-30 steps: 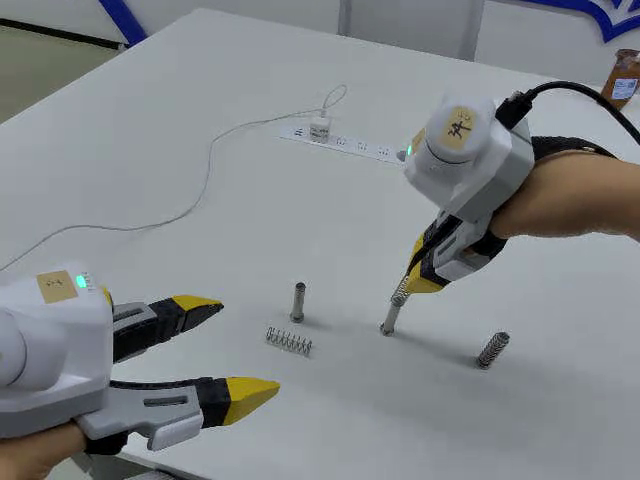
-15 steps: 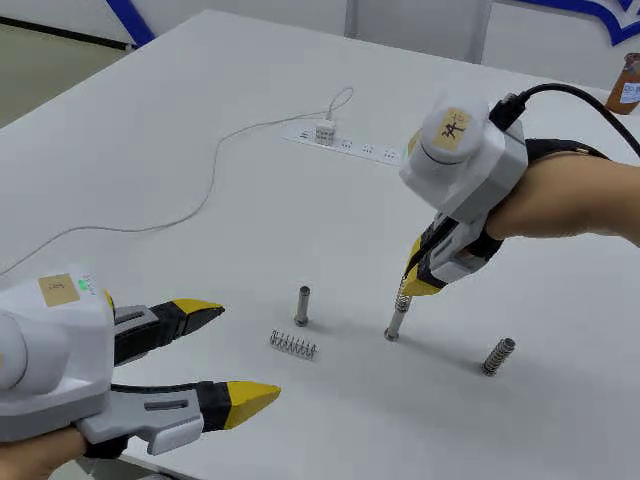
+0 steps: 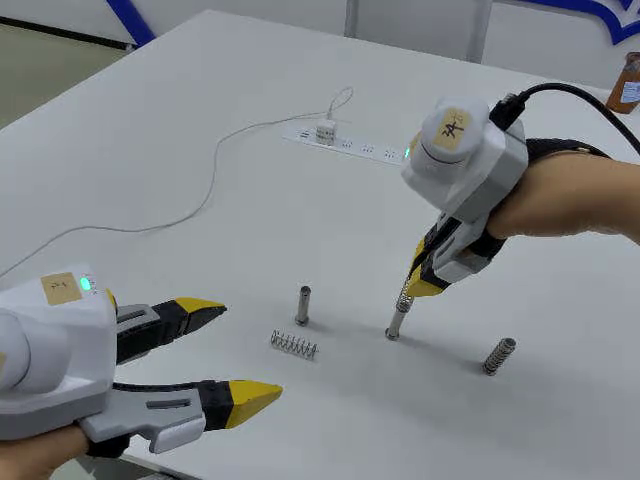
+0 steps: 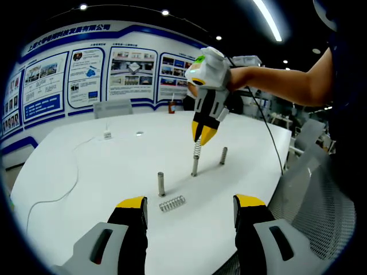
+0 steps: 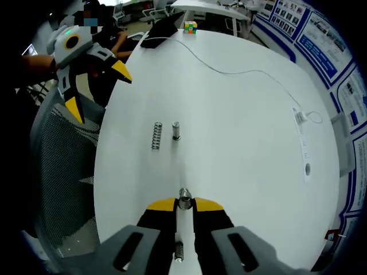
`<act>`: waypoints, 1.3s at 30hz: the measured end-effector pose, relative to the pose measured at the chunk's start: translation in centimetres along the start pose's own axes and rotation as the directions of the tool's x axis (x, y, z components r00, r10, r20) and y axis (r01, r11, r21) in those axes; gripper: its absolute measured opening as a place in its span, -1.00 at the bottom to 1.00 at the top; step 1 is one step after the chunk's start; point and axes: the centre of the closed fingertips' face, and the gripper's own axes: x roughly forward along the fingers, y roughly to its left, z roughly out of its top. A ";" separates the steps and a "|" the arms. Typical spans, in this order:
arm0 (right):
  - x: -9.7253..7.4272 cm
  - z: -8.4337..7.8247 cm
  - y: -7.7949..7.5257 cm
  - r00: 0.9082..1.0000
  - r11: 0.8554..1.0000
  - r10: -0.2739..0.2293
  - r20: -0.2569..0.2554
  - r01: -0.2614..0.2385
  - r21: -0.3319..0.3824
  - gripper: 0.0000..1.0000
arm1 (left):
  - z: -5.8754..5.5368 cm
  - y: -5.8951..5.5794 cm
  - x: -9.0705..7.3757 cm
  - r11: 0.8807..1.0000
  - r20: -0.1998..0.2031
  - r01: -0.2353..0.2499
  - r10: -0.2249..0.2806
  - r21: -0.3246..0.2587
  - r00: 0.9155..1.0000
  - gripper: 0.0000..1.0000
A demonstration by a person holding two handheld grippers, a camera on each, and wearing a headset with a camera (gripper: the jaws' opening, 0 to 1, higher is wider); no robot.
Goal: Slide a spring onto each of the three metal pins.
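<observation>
Three small metal pins stand on the white table (image 3: pixel 200 120). The left pin (image 3: pixel 303 305) (image 4: pixel 161 183) (image 5: pixel 176 130) is bare. A loose spring (image 3: pixel 293 345) (image 4: pixel 172 203) (image 5: pixel 156 136) lies just in front of it. My right gripper (image 3: pixel 415 285) (image 5: pixel 184 203) (image 4: pixel 205 132) is shut on a spring (image 3: pixel 403 297) (image 4: pixel 197 150) whose lower end sits over the top of the middle pin (image 3: pixel 395 322) (image 4: pixel 195 166). The right pin (image 3: pixel 498 355) (image 4: pixel 223 155) wears a spring. My left gripper (image 3: pixel 240 352) (image 4: pixel 189 203) (image 5: pixel 98 90) hovers open near the table's front edge, holding nothing.
A white power strip (image 3: pixel 340 143) with a plug and a thin cable (image 3: pixel 210 170) lies at the back of the table. A brown bottle (image 3: pixel 628 85) stands at the far right. A mesh chair (image 4: pixel 321 189) sits beside the front edge.
The head view has shifted slightly. My right gripper stays over the middle pin with the spring in it. The left gripper has hardly moved.
</observation>
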 end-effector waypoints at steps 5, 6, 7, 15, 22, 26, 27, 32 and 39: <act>0.6 -0.1 -0.3 1.000 1.000 0.006 -0.008 -0.006 0.006 -0.77 | 0.0 0.0 0.0 1.000 -0.001 -0.001 0.001 0.000 1.000 0.24; 0.8 -0.2 -0.3 1.000 1.000 0.007 -0.010 -0.007 0.007 -0.77 | 0.0 0.1 0.0 1.000 0.000 -0.002 0.002 -0.001 1.000 0.24; 1.0 -0.2 -0.4 1.000 1.000 0.008 -0.011 -0.008 0.008 -0.77 | 0.0 0.1 -0.1 1.000 0.000 -0.002 0.002 -0.001 1.000 0.24; 2.2 -0.8 -0.5 1.000 1.000 0.017 -0.023 -0.017 0.020 -0.77 | -0.1 0.2 -0.1 1.000 -0.003 -0.005 0.005 -0.003 1.000 0.24; 2.9 -1.0 -0.1 1.000 0.999 0.021 -0.016 -0.020 0.039 -0.77 | -0.2 0.2 0.0 1.000 -0.005 -0.004 0.004 -0.003 1.000 0.24; 3.4 -1.1 0.0 1.000 0.999 0.021 -0.015 -0.021 0.043 -0.77 | -0.2 0.2 0.0 1.000 -0.006 -0.006 0.006 -0.003 1.000 0.24; 3.5 -1.1 0.0 1.000 0.999 0.022 -0.014 -0.021 0.043 -0.77 | -0.2 0.3 0.0 1.000 -0.006 -0.006 0.006 -0.003 1.000 0.24; 4.0 -1.3 0.1 1.000 0.998 0.026 -0.016 -0.025 0.049 -0.77 | -0.3 0.4 -0.1 1.000 -0.006 -0.010 0.010 -0.006 1.000 0.24; 4.7 -1.6 0.5 0.999 0.998 0.032 -0.022 -0.031 0.051 -0.77 | -0.4 0.4 -0.1 1.000 -0.007 -0.011 0.011 -0.009 1.000 0.24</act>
